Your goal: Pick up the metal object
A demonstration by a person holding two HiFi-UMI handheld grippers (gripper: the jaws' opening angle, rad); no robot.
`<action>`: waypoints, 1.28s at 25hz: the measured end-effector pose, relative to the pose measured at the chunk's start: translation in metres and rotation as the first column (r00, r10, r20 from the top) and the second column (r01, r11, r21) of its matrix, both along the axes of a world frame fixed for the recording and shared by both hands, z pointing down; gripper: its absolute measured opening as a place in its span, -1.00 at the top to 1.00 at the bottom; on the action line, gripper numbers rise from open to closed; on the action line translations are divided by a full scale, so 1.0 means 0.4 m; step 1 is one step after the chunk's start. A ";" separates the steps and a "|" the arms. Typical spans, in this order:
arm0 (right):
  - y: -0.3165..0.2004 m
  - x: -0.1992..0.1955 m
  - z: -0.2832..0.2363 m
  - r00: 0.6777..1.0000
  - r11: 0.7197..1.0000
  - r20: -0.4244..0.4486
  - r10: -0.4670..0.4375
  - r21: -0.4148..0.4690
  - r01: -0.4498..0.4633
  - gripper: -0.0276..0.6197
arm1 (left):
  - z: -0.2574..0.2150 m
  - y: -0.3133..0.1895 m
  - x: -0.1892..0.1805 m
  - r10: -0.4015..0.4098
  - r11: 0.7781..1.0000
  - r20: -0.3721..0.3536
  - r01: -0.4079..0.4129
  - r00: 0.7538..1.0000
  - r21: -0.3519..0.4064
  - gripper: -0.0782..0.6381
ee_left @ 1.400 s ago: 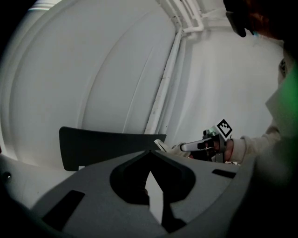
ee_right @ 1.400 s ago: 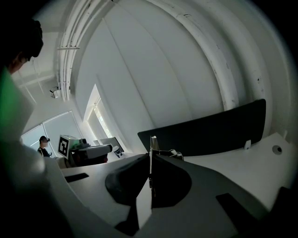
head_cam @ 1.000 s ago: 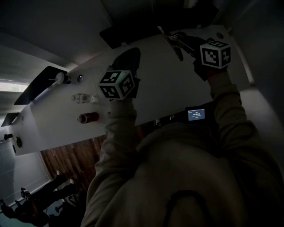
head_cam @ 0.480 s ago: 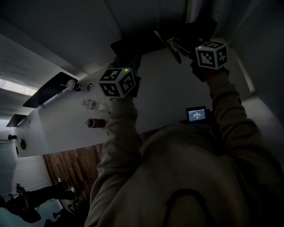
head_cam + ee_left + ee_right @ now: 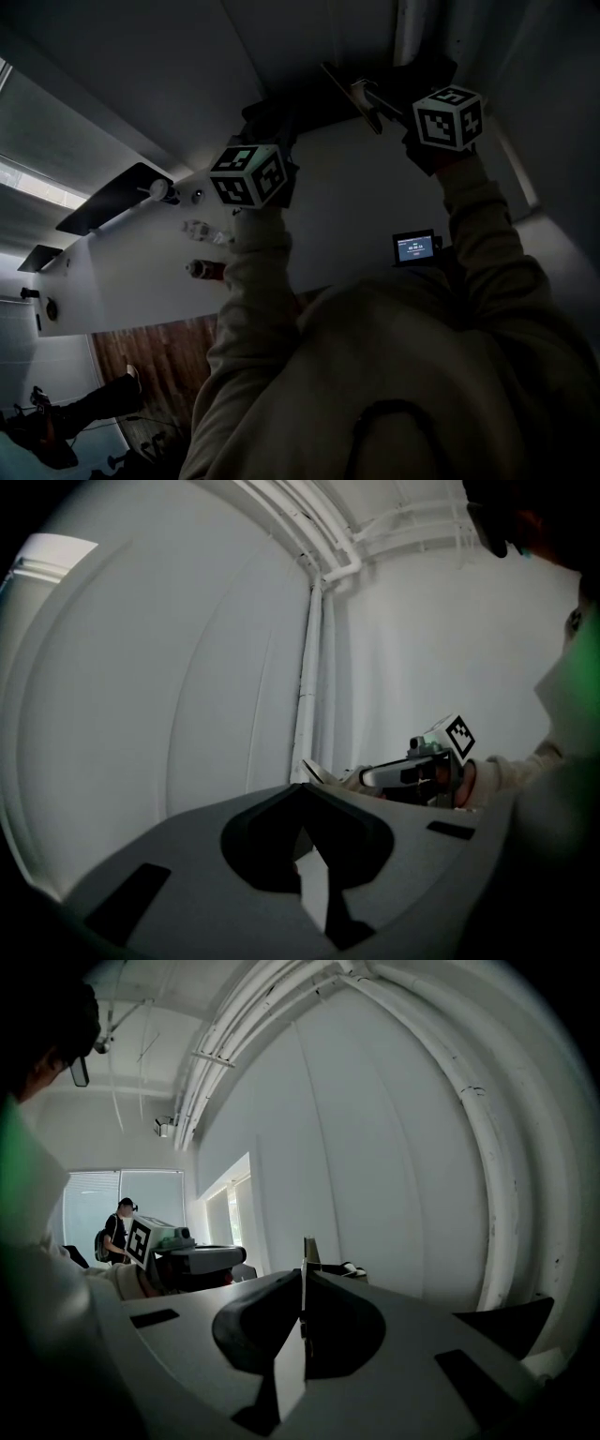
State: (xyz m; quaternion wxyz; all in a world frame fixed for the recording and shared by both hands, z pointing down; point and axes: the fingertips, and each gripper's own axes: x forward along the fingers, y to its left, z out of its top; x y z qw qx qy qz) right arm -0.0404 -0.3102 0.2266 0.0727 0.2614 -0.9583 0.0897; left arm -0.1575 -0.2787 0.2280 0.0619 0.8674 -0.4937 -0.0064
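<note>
The metal object (image 5: 359, 94) is a thin flat strip. My right gripper (image 5: 372, 97) is shut on it and holds it up in the air above the white table (image 5: 337, 197). In the right gripper view the strip (image 5: 310, 1251) stands on edge out of the closed jaw tips (image 5: 303, 1283). My left gripper (image 5: 272, 124) hangs raised to the left of it, and its jaws (image 5: 302, 794) look closed with nothing visible between them. From the left gripper view, the right gripper (image 5: 361, 778) shows level with the strip (image 5: 314, 772) at its tip.
On the table's left part lie a white knob (image 5: 157, 190), a clear item (image 5: 202, 231) and a reddish cylinder (image 5: 206, 270). Dark trays (image 5: 112, 192) sit along the far edge. A small lit screen (image 5: 415, 247) stands near me. A person (image 5: 117, 1227) stands far off.
Both grippers have risen, the right one carrying the metal strip higher off the table. The table and its items have dropped lower in the head view.
</note>
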 end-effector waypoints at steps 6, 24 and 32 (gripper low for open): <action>0.017 0.000 -0.021 0.999 1.000 0.038 -0.016 0.026 0.015 0.84 | -0.006 0.007 0.017 0.008 1.000 0.007 -0.008 1.000 0.021 0.77; 0.012 -0.003 -0.009 1.000 0.999 -0.023 -0.006 0.042 0.007 0.84 | 0.000 -0.003 0.025 0.008 1.000 -0.003 -0.008 1.000 0.007 0.77; 0.003 0.000 0.002 1.000 0.999 -0.022 -0.004 0.032 0.005 0.84 | 0.009 -0.012 0.026 0.013 1.000 -0.001 -0.013 1.000 0.000 0.77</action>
